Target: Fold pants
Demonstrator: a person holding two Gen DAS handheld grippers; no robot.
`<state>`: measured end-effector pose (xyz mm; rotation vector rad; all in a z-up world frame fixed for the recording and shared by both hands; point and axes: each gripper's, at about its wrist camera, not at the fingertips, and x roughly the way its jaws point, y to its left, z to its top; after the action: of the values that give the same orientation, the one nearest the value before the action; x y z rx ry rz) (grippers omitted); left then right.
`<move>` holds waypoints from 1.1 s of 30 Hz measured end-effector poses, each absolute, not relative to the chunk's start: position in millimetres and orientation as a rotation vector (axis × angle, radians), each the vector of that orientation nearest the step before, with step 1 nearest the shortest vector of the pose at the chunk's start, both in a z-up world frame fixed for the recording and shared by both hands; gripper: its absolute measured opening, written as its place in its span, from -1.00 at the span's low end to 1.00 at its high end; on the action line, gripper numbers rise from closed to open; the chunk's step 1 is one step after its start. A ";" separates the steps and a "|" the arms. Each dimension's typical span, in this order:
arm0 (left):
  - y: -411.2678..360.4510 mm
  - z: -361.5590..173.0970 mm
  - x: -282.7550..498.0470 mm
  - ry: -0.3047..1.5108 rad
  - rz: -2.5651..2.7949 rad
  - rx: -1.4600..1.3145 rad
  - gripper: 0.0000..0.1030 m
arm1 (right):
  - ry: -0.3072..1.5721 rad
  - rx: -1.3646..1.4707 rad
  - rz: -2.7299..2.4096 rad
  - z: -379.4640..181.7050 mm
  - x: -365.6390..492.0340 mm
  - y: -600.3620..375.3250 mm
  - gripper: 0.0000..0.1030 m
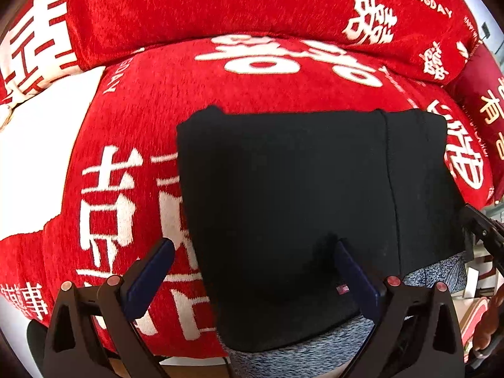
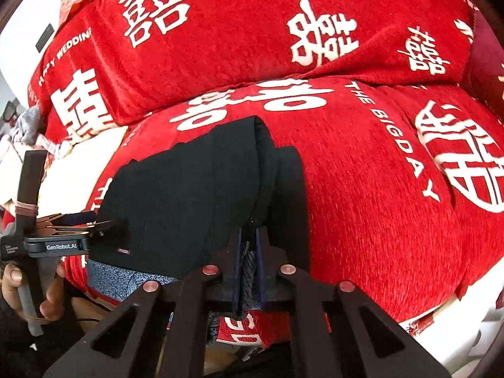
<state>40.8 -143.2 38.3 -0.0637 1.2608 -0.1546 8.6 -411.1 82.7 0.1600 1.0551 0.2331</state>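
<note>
Black pants lie folded in a rough rectangle on a red cushion with white characters. A blue-grey lining shows at their near edge. My left gripper is open, its jaws apart over the pants' near left part, nothing between them. My right gripper is shut on the pants' near right edge, where the fabric stands up in a raised fold. The left gripper also shows in the right wrist view, held in a hand.
A second red cushion with "THE BIGDAY" lettering stands behind as a backrest. A white surface lies at the left. A dark red pillow sits at the far right. Clutter lies beyond the cushion's left end.
</note>
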 end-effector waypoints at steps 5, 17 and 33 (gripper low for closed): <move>-137.8 33.1 39.9 1.270 -0.171 -0.109 0.97 | 1.084 0.227 0.277 53.7 22.6 -417.4 -0.15; -138.6 60.9 41.4 1.214 -0.168 -0.100 0.97 | 0.920 0.283 0.386 112.4 13.8 -416.2 -0.71; -123.7 66.1 79.9 1.180 -0.061 -0.109 0.97 | 0.854 0.161 0.177 123.4 33.8 -408.3 0.39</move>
<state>79.9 -123.7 66.1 -0.1088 1.1801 -0.0608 33.8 -408.3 123.4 0.1609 0.8542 0.1767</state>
